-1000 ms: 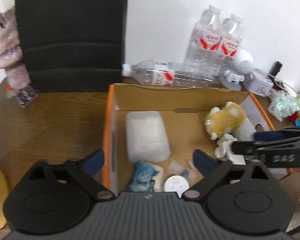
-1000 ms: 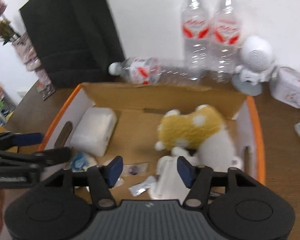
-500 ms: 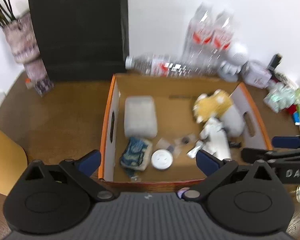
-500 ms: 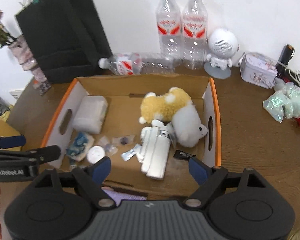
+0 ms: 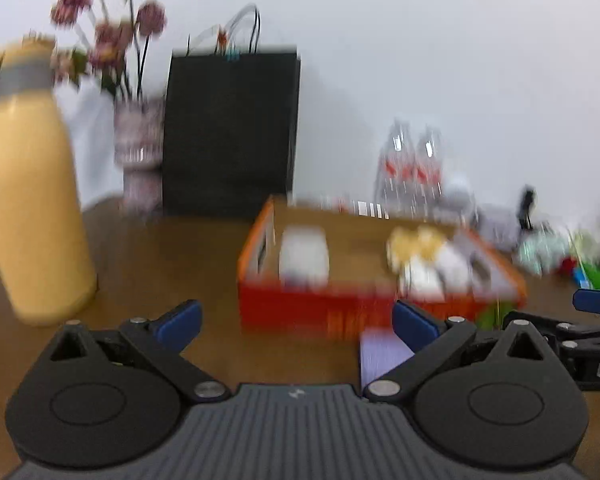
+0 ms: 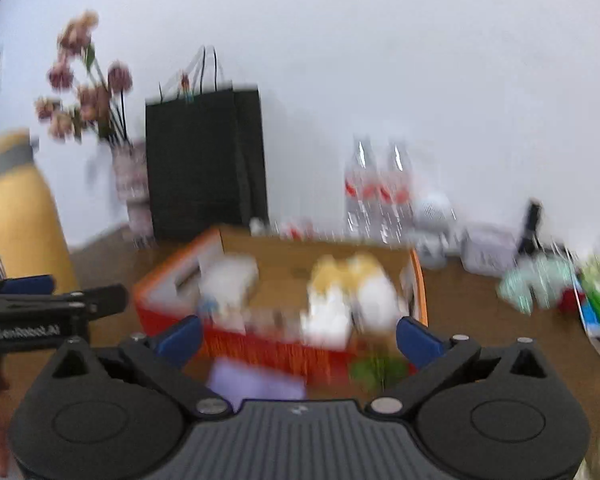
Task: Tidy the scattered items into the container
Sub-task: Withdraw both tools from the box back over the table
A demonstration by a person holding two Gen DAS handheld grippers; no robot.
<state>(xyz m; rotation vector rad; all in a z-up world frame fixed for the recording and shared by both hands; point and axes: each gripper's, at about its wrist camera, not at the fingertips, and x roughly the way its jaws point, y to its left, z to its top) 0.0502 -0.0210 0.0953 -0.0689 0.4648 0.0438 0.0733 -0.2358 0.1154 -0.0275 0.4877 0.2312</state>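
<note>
Cardboard box (image 5: 380, 280) sits on the brown bench (image 5: 160, 264) ahead of both cameras, at about 12 o'clock from each. Half a second ago both views looked steeply down into it; now they have pulled back and levelled out, so its orange-red front wall shows and the wall behind fills the upper half of each view.

Going left to right in the left wrist view: a yellow bottle (image 5: 32, 200), newly in sight, stands at 10 o'clock, then a vase of pink flowers (image 5: 138, 148), a black paper bag (image 5: 230, 132), the box, and two upright water bottles (image 5: 414, 168) behind its far edge. Inside the box a white block (image 5: 303, 258) lies at the left and a yellow soft toy (image 5: 416, 244) at the right. A lilac card (image 5: 380, 354) lies on the bench just in front of the box.

The left hand-held gripper (image 5: 296, 322) is spread wide with nothing between its blue pads; the right hand-held gripper (image 6: 298, 334) is equally wide and empty.

Motion blur smears both views: the small items on the box floor cannot be made out, nor the green patch (image 6: 376, 370) by the box front or the clutter (image 6: 540, 284) at 2 o'clock.
</note>
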